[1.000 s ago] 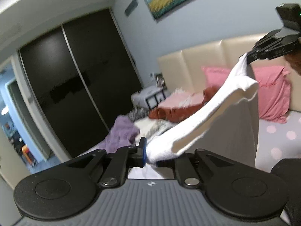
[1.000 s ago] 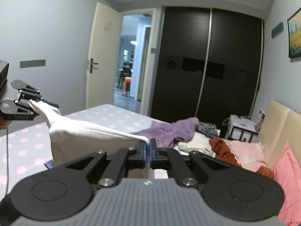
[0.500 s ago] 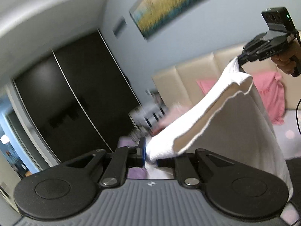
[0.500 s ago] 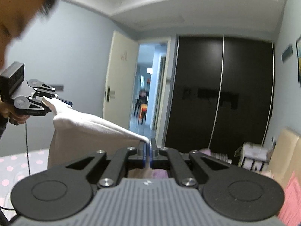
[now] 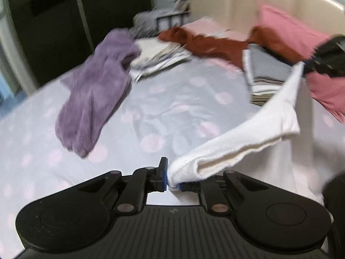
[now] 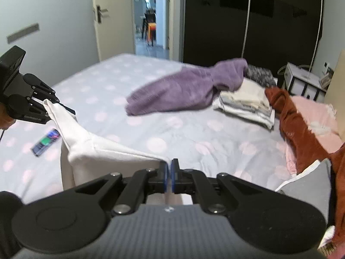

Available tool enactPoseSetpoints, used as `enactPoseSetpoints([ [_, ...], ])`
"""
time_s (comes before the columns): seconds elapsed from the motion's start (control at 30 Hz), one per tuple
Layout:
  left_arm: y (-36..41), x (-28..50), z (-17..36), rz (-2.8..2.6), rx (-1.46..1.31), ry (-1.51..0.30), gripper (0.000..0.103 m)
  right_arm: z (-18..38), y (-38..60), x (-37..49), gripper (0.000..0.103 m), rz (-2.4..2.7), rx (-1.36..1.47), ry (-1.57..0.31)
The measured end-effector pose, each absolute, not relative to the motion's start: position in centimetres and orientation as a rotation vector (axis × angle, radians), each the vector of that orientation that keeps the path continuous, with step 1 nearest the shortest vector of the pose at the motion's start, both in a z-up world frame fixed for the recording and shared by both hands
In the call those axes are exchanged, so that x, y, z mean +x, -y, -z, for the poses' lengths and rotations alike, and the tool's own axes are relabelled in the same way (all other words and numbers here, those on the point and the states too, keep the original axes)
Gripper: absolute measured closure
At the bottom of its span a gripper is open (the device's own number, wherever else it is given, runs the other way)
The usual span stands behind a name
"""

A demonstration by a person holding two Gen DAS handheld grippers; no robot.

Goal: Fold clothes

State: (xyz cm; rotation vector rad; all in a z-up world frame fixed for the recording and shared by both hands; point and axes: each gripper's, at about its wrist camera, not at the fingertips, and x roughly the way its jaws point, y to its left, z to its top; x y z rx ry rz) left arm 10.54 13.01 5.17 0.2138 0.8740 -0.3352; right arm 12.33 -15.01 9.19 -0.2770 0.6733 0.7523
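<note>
Left tongs [image 5: 172, 178] are clamped on one bunched corner of a white garment [image 5: 248, 142]; right tongs [image 6: 168, 176] are pressed together on a thin edge of the same cloth. The garment is held in the air above the bed [image 6: 172, 133], its top edge stretched between the two tongs, the rest hanging down in a flat panel below that edge.

In the left wrist view, the far corner of the cloth is seen running up to the right tongs [image 5: 308, 70] at the frame's right side. In the right wrist view, the opposite end is seen gripped by the left tongs [image 6: 50, 104] at far left — a hand behind them is barely visible at the edge.

The bed is covered by a pale grey-lilac sheet with pink dots. Laid across it, a purple fleece garment [image 6: 185, 88], sprawled and unfolded. Just beside its far end, a stack of folded pale clothes [image 6: 245, 105]. A rust-brown garment [image 6: 297, 129] is draped over a pink pillow [image 6: 317, 118] near the headboard [image 5: 237, 4]. A second folded stack, grey on top [image 5: 265, 73], sits near the headboard side, partly behind the held cloth. A small dark phone-like object with a coloured face [image 6: 46, 142] lies on the sheet below the left tongs.

Dark wardrobe doors [image 6: 248, 21] and an open doorway [image 6: 151, 17] are seen beyond the bed. The left wrist view is motion-blurred.
</note>
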Motion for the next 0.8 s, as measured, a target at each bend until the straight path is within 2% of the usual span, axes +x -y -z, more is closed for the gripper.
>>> enactPoseSetpoints([
  [0.17,-15.2,17.9,0.0,0.254,0.083,-0.963,0.096,-4.3,11.7,20.2,0.099,-0.693,-0.244,-0.746],
  [0.33,-14.8,22.0,5.4,0.197,0.081,-1.087,0.096,2.0,8.5,27.3,0.099,-0.639,-0.266,-0.857],
  [0.63,-13.9,26.5,14.6,0.111,0.114,-1.304,0.095,12.8,6.2,33.3,0.099,-0.560,-0.253,-1.065],
  [0.73,-13.5,27.2,16.2,0.082,0.151,-1.333,0.088,14.5,5.5,34.0,0.099,-0.554,-0.273,-1.089],
  [0.8,-13.4,27.6,16.7,0.053,0.161,-1.332,0.079,15.5,5.2,34.3,0.099,-0.545,-0.291,-1.103],
])
